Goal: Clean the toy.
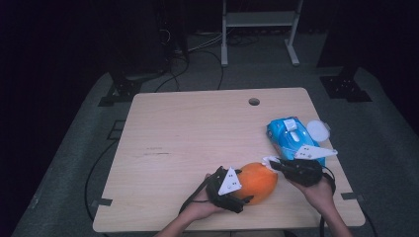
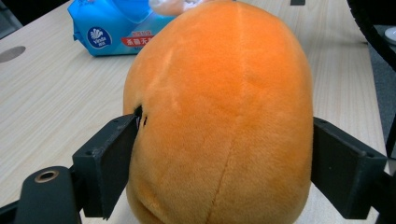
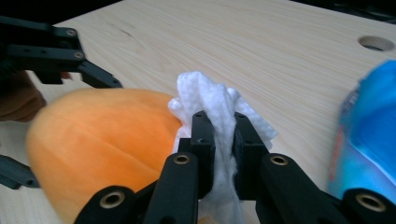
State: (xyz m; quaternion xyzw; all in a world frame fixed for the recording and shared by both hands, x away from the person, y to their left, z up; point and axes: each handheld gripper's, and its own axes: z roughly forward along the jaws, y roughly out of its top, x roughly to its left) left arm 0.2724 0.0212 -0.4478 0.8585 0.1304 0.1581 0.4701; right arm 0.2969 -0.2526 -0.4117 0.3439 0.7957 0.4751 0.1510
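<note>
Because the orange plush toy [image 1: 257,181] would roll at the near edge of the table [image 1: 188,133], my left claw [image 1: 242,196] clamps its sides; my right claw [image 3: 218,135], pinched tight on a white wipe [image 3: 210,100], presses it against the toy's end for cleaning.
</note>
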